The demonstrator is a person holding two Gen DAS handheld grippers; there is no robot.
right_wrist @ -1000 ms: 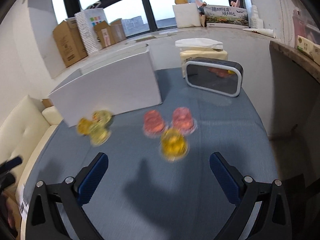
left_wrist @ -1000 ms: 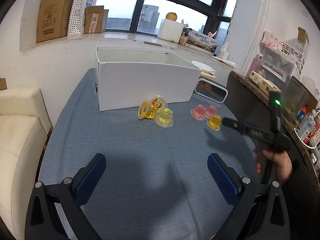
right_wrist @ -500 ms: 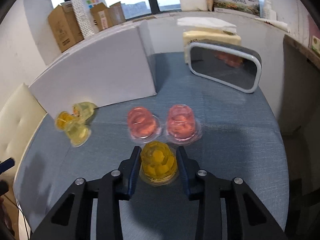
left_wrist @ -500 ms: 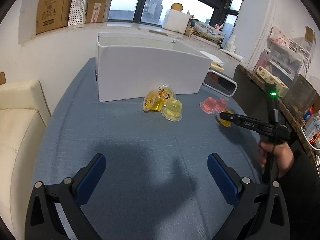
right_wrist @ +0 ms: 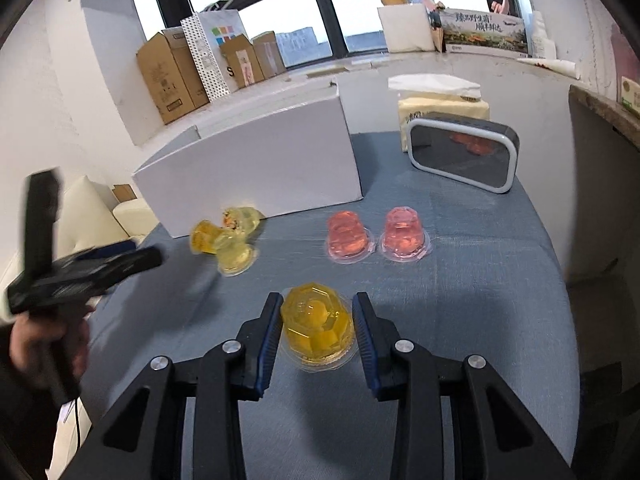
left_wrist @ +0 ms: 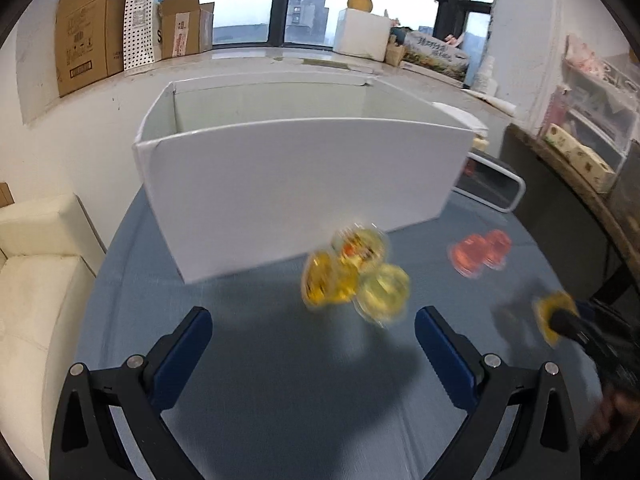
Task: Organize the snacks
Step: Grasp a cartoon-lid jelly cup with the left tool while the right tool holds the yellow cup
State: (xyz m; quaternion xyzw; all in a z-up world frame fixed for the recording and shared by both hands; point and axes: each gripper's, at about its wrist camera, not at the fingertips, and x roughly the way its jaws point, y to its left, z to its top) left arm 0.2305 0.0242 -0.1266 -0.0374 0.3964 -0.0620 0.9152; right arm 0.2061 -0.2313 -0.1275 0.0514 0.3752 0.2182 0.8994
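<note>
An orange jelly cup (right_wrist: 316, 328) sits between the blue pads of my right gripper (right_wrist: 318, 308), which is shut on it, just above the blue tablecloth. Two pink jelly cups (right_wrist: 348, 236) stand side by side beyond it. A cluster of three yellow jelly cups (left_wrist: 356, 276) lies in front of the open white box (left_wrist: 300, 184), blurred in the left wrist view. My left gripper (left_wrist: 313, 316) stands open just short of that cluster with nothing between its fingers. The held orange cup (left_wrist: 550, 312) also shows at the right of the left wrist view.
A grey-framed clock (right_wrist: 464, 156) and a tissue pack (right_wrist: 440, 100) stand at the table's far right. A cream sofa (left_wrist: 36, 264) borders the left edge. Cardboard boxes (left_wrist: 84, 36) line the window sill. A dark counter (right_wrist: 600, 112) rises at the right.
My right gripper went from wide open to shut on the orange cup and drew it back from the pink pair. My left gripper moved forward toward the yellow cups and the box.
</note>
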